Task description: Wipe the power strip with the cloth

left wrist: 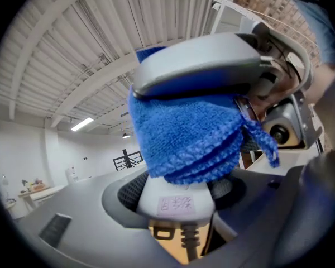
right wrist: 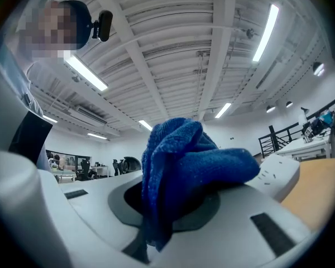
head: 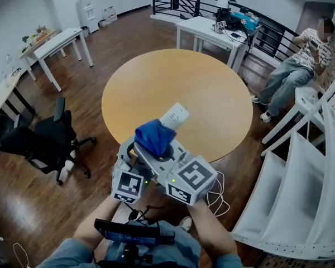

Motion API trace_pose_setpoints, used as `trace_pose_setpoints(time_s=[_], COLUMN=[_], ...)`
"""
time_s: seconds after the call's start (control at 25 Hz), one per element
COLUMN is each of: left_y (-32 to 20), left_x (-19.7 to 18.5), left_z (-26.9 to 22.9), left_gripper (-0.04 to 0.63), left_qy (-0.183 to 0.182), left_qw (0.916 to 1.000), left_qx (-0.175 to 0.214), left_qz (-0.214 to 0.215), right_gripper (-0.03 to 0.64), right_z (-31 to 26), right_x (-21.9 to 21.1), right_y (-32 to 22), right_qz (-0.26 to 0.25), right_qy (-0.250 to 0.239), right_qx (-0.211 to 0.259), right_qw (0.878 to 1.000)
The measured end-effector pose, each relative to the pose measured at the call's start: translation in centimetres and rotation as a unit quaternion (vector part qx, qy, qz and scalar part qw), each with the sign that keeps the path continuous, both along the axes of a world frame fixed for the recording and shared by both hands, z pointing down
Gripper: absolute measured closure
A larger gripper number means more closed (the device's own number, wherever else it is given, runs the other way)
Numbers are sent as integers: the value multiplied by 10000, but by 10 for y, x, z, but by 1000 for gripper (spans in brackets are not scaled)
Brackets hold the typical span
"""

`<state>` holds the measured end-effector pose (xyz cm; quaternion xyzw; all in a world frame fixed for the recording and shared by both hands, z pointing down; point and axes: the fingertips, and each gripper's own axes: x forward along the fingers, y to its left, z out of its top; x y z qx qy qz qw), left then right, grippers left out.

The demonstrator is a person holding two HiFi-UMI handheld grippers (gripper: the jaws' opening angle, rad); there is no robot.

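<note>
Both grippers are held close together above the near edge of the round wooden table (head: 212,94). My left gripper (head: 139,153) (left wrist: 176,205) is shut on the cable end of the white power strip (head: 175,118) (left wrist: 176,199), which sticks out forward over the table. My right gripper (head: 165,149) (right wrist: 167,205) is shut on the bunched blue cloth (head: 154,137) (right wrist: 184,163). The cloth (left wrist: 190,135) lies pressed on top of the strip near the left jaws and hides its near part. In the right gripper view, the strip's (right wrist: 277,175) far end shows to the right of the cloth.
A black office chair (head: 44,138) stands left of the table. A white cable (head: 218,197) trails on the floor by my feet. A person (head: 301,60) sits at the far right beside white racks (head: 307,166). White desks (head: 212,29) stand beyond the table.
</note>
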<state>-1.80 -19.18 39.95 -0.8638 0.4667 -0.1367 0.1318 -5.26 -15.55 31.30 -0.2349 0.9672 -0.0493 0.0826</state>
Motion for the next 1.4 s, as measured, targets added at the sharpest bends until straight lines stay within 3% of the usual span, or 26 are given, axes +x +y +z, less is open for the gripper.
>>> trace_pose_setpoints(time_s=[0.32, 0.64, 1.04, 1.4], left_y=[9, 18, 23, 24], left_x=[1, 3, 5, 5], left_z=[-11, -20, -23, -21], left_gripper=[304, 305, 305, 305], left_qy=[221, 120, 215, 208], left_qw=[9997, 9994, 9994, 9994], left_qx=[19, 231, 150, 120], left_qz=[107, 219, 240, 253], right_gripper=[555, 555, 555, 555], right_z=[-18, -41, -69, -86], right_x=[23, 56, 104, 122], right_y=[-17, -32, -60, -68], right_qz=[271, 658, 1285, 1580], right_qy=[-49, -174, -249, -312], right_qx=[142, 389, 567, 790], right_qw=[9995, 9969, 9898, 9838])
